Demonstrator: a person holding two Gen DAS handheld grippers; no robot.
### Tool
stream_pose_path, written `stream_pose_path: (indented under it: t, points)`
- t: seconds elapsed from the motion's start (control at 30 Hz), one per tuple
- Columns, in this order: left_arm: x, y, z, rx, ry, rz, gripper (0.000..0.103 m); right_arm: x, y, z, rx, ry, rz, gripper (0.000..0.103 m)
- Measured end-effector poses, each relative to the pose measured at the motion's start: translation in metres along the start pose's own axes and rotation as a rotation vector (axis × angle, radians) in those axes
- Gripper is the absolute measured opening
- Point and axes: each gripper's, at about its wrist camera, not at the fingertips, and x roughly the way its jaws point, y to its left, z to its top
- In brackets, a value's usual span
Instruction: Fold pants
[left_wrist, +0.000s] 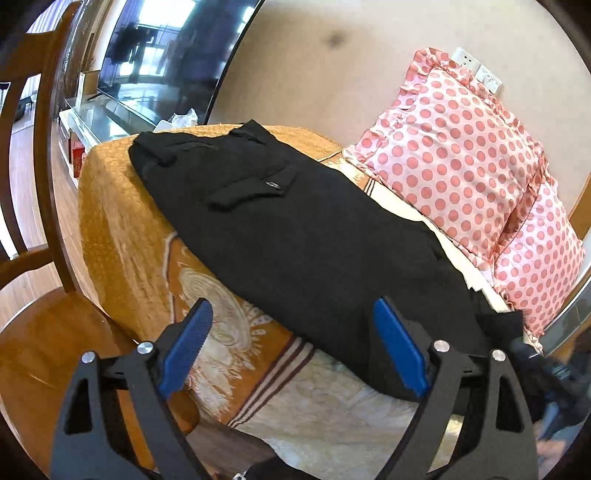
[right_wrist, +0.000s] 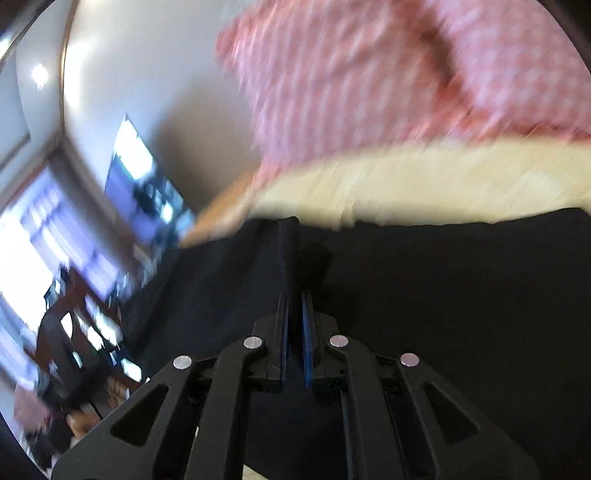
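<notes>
One pair of black pants lies ahead of the left gripper, stretched lengthwise away from it over an orange bedspread. The waistband and a buttoned back pocket sit at the far end, and the near end reaches almost to the gripper's right finger. Only a single leg-width of cloth shows, so the legs look to be laid one on the other already; that first lengthwise fold seems done, though I cannot see the layers themselves.

The left gripper is released, jaws spread wide with nothing between them, hovering just short of the near hem. The right gripper is clenched on a pinch of the black cloth, which rises as a small ridge between its blue pads. That view is heavily blurred, so which edge it holds is unclear, though it seems to be the hem end.

What is left, as I judge it, is the crosswise folding: carrying the hem end toward the waistband, perhaps twice, then smoothing.

Beyond the pants to the right lean two pink spotted pillows against the wall. To the left stands a wooden chair, with a television farther off.
</notes>
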Motion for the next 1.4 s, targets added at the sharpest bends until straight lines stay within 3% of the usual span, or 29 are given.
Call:
stream_pose_path:
  t: [0.13, 0.27, 0.43, 0.47, 0.5, 0.57, 0.63, 0.7, 0.77, 0.87, 0.97, 1.03, 1.07, 1.2, 1.33, 1.4]
  points:
    - [-0.002, 0.01, 0.002, -0.018, -0.005, -0.004, 0.088, -0.004, 0.01, 0.012, 0.034, -0.069, 0.076, 0.007]
    - [0.001, 0.013, 0.003, -0.033, 0.0, -0.017, 0.088, -0.008, 0.042, 0.018, -0.06, -0.106, 0.124, 0.006]
    - [-0.001, 0.016, 0.0, -0.042, 0.002, -0.038, 0.088, -0.002, 0.061, -0.001, -0.312, -0.096, -0.138, 0.009]
    - [-0.001, 0.016, 0.0, -0.035, -0.001, -0.032, 0.088, -0.002, 0.059, -0.003, -0.331, -0.083, -0.152, 0.018]
    - [-0.001, 0.016, 0.0, -0.028, -0.004, -0.029, 0.088, -0.005, 0.057, -0.008, -0.34, -0.078, -0.146, 0.042]
    - [-0.001, 0.015, -0.001, -0.022, -0.009, -0.031, 0.088, -0.008, 0.059, -0.014, -0.374, -0.083, -0.143, 0.068]
    - [-0.001, 0.01, -0.002, -0.009, -0.008, -0.039, 0.088, -0.001, 0.062, -0.015, -0.403, -0.071, -0.166, 0.067]
    - [-0.001, 0.005, -0.004, 0.012, -0.003, -0.052, 0.088, 0.011, 0.065, -0.014, -0.424, -0.039, -0.172, 0.055]
    - [-0.003, 0.001, -0.005, 0.033, -0.008, -0.055, 0.088, 0.026, 0.069, -0.016, -0.453, 0.006, -0.197, 0.05]
    - [-0.006, 0.001, -0.007, 0.046, -0.017, -0.052, 0.089, 0.035, 0.078, -0.022, -0.502, 0.044, -0.235, 0.047]
    - [-0.004, 0.007, -0.007, 0.032, -0.012, -0.052, 0.089, 0.044, 0.079, -0.025, -0.519, 0.084, -0.312, 0.047]
    - [-0.003, 0.012, -0.006, 0.01, -0.004, -0.057, 0.089, 0.046, 0.074, -0.018, -0.494, 0.083, -0.368, 0.039]
    - [-0.003, 0.014, -0.006, 0.004, -0.002, -0.061, 0.089, 0.045, 0.069, -0.013, -0.458, 0.085, -0.357, 0.028]
    - [-0.008, 0.018, -0.006, 0.008, -0.012, -0.064, 0.089, 0.035, 0.067, -0.004, -0.436, 0.039, -0.344, 0.01]
    - [-0.014, 0.023, -0.004, 0.001, -0.029, -0.071, 0.089, 0.003, 0.057, 0.024, -0.303, -0.081, -0.212, 0.009]
    - [-0.015, 0.026, -0.003, -0.007, -0.029, -0.073, 0.089, -0.009, 0.053, 0.033, -0.216, -0.109, -0.074, 0.009]
